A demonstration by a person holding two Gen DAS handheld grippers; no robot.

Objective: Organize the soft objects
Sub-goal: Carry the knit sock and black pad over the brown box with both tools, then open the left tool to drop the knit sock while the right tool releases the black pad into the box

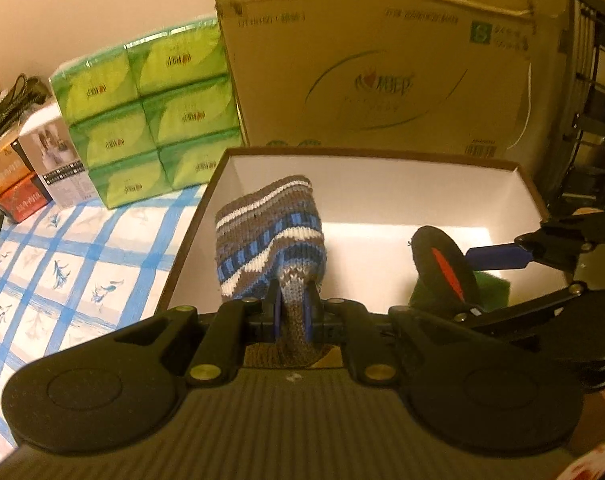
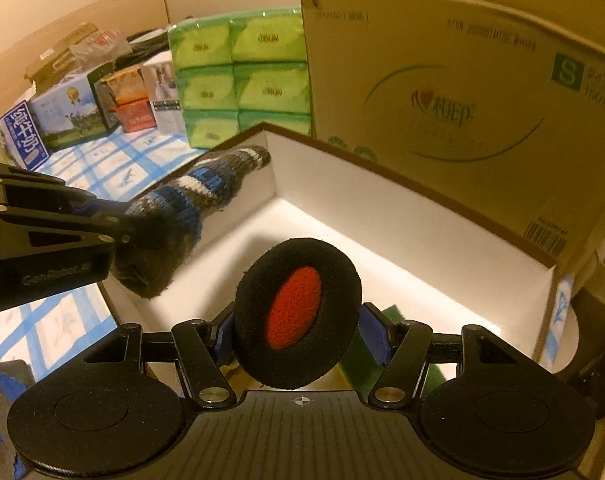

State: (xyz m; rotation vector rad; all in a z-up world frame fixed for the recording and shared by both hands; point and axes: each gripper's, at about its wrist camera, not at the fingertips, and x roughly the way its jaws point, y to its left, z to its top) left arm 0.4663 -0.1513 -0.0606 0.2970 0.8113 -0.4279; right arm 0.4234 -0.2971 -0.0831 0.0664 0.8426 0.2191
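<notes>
Over the open white-lined box (image 2: 402, 200), both grippers hang with their loads ready to go in. Clamped nearly together, the left gripper (image 1: 293, 304) pinches the striped knit sock (image 1: 270, 236) by a narrow fold, so the bulk of the sock bunches ahead of the fingers above the box's left end, close to its left wall. Held part-way apart, the right gripper (image 2: 300, 330) grips the round black foam pad (image 2: 298, 314) with the red centre across its width, above the box floor toward the near right side; a green soft piece (image 2: 390, 320) already lies on the floor just beneath it. The step in hand looks like lowering both items into the box, and it will go best if each load sinks well below the rim before the jaws part, since the sock is limp and could drape over the wall if let go too high. I would set the sock against the left wall and the pad beside the green piece, keeping the two grippers apart so their fingers do not knock. Behind the box stands a large cardboard carton (image 1: 382, 60), with green tissue packs (image 1: 150, 108) left of it.
</notes>
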